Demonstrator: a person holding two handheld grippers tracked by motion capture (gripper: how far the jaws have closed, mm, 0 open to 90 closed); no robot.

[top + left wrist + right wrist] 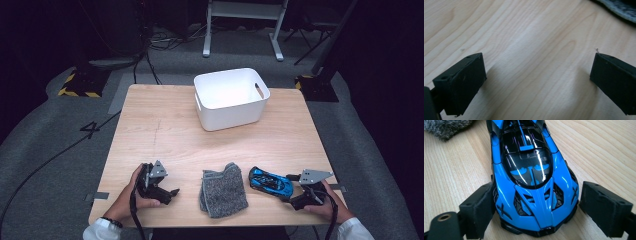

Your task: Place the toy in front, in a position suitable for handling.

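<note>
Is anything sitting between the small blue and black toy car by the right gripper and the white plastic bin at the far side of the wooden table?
Nothing visible does. The blue toy car lies at the right gripper, and bare tabletop runs from it to the white bin. The grey cloth lies off to the car's left, beside that path.

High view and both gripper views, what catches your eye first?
The blue car at the near right of the table, with the right tool closed around one end. Beside it lies a grey cloth, and a white bin stands at the far edge. The left tool is open over bare wood.
</note>
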